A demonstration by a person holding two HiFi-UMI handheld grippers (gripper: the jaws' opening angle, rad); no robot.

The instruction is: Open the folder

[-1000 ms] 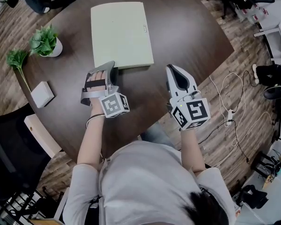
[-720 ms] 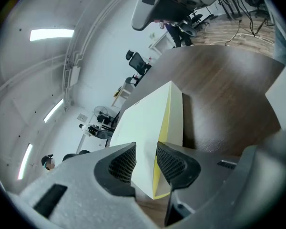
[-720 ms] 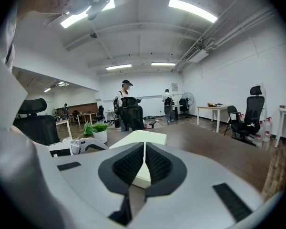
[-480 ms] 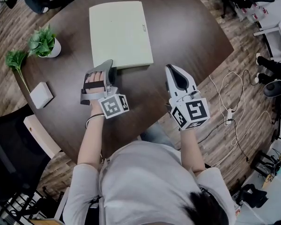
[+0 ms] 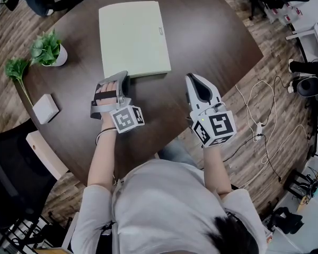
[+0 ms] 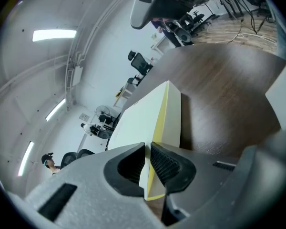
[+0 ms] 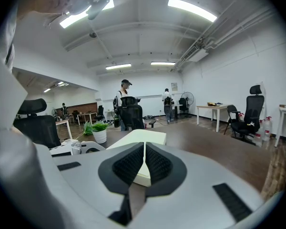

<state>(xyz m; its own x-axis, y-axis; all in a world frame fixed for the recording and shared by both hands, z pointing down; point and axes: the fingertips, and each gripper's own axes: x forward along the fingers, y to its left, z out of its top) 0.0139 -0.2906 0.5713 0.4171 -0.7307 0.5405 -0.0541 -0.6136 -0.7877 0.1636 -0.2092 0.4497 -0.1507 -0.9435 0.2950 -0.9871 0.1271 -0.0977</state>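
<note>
A pale green folder (image 5: 132, 36) lies shut on the dark round table (image 5: 212, 41). My left gripper (image 5: 119, 76) is at the folder's near left corner. In the left gripper view its jaws are closing, and the folder's thin top cover (image 6: 148, 113) stands edge-on between the ribbed pads (image 6: 167, 165), which pinch it. My left gripper (image 6: 148, 159) points down along the folder. To the right my right gripper (image 5: 193, 78) hovers off the folder's near right corner. Its jaws (image 7: 144, 150) meet with nothing between them, and the folder (image 7: 145, 137) shows just beyond.
A potted plant (image 5: 47, 49), a loose green sprig (image 5: 18, 70) and a small white box (image 5: 45, 108) sit on the table's left side. A black chair (image 5: 10, 179) stands at the near left. Cables (image 5: 259, 126) lie on the wood floor at right.
Both hands stay where they were, the left gripper at the folder's near corner. The head view has drifted slightly; nothing else visibly moves.
</note>
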